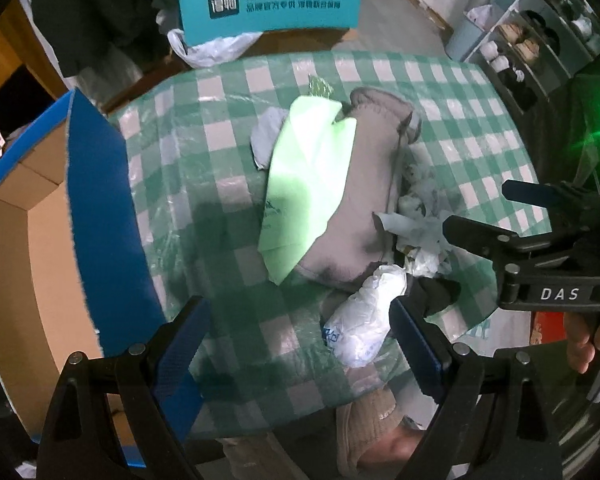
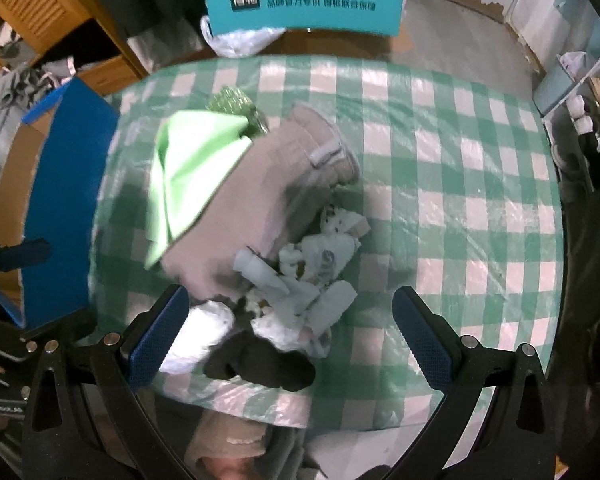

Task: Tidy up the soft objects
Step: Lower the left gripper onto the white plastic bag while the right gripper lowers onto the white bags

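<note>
Both tongs are spread wide with nothing between the pads. The left gripper (image 1: 300,344) hangs over the near edge of the checkered table (image 1: 452,92), and the white plastic bag (image 1: 360,316) lies just inside its right pad. The right gripper (image 2: 292,328) hovers over the near side of the pile, jaws apart, with a dark cloth (image 2: 260,364) and crumpled white scraps (image 2: 312,280) between its fingers but ungripped.

Taking the grey pouch (image 1: 364,196) as the landmark: the light green cloth (image 1: 308,180) is draped over its left side, the white scraps sit just right of it toward the near end, the white bag touches its near end, and the dark cloth lies beside that bag. A bit of green mesh (image 2: 236,112) pokes out at the pouch's far end. Well left of the pouch, off the table edge, stands an open cardboard box (image 1: 24,240) with a blue flap (image 1: 100,208), which I'd guess is where the soft stuff goes.

How I'd do it: grab one item at a time. The left tongs look lined up for the white bag, so come down, pinch a bunched fold rather than a loose edge, lift clear, then swing to the box. Thin plastic slips, so close fully before lifting.

Writing: the teal chair back (image 1: 268,4) behind the table carries a logo and Chinese text I can't read reliably. "DAS" is printed on the right tongs in the left wrist view. The white bag has a blue mark, too small to read.
</note>
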